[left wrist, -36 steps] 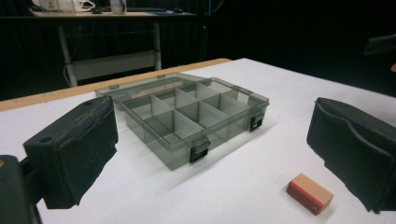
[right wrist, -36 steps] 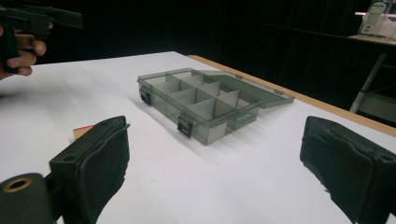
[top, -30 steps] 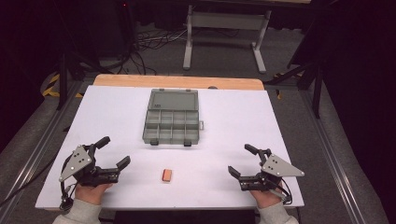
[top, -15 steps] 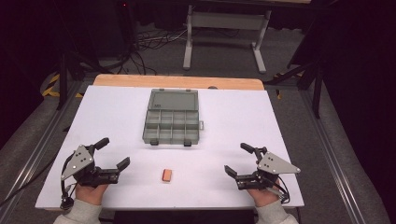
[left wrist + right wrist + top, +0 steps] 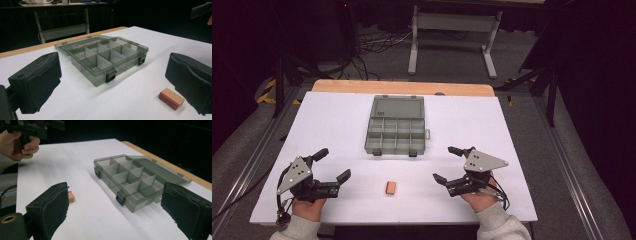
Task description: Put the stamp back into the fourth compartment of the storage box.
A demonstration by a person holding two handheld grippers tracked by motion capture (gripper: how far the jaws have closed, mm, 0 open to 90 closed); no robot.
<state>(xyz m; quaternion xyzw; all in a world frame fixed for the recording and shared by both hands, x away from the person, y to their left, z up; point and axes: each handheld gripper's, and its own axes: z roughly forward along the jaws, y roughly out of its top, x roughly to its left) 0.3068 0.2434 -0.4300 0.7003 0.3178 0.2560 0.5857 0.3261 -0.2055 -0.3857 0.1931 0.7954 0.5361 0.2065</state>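
Observation:
A grey see-through compartment box lies open in the middle of the white table, lid folded back; its cells look empty. A small orange-and-tan block lies near the front edge, between the two hands. My left gripper rests at the front left, open and holding nothing. At the front right my right gripper is open too, nothing between its jaws. In the right gripper view the block peeks out from behind the left jaw.
The white tabletop has a wooden strip along its far edge. Beyond it stand a metal stand and cables on a dark floor. Rails run along both sides of the table.
Both grippers have shifted slightly; the right one moved a little inward to the left. The box and the block have not moved.

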